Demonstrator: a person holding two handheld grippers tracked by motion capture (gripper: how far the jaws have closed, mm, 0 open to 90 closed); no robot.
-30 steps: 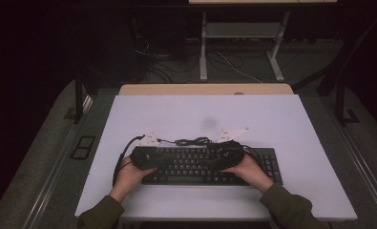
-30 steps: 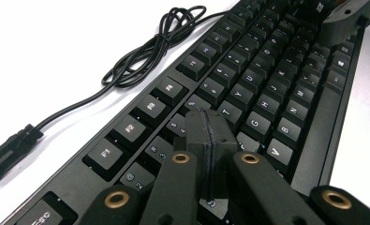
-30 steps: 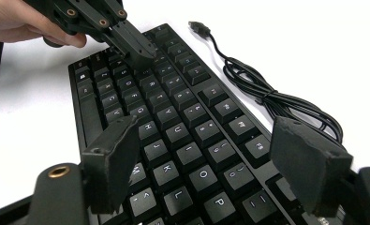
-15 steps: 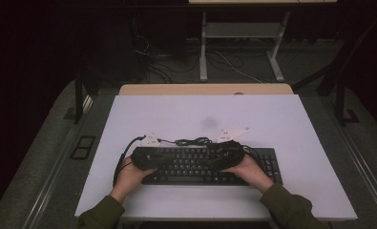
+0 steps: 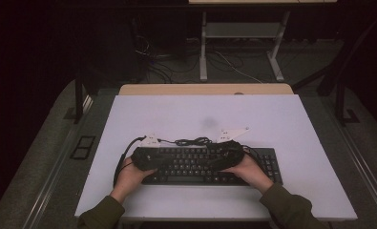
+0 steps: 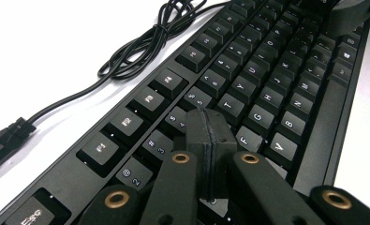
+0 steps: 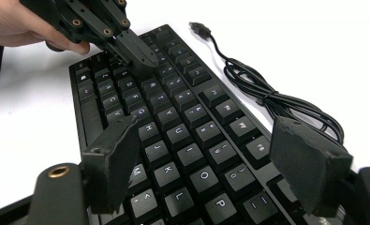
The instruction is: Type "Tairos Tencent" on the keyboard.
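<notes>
Two tools over one keyboard lying crosswise on the counter — left tool closed, empty, tip at the left-hand keys; right tool wide open, empty.

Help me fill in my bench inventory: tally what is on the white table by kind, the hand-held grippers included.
Keyboard: 1
Bundled black cable: 1
Hand-held grippers: 2, the left gripper with jaws shut over the keys, the right gripper with jaws open above the keys
Total: 4
</notes>
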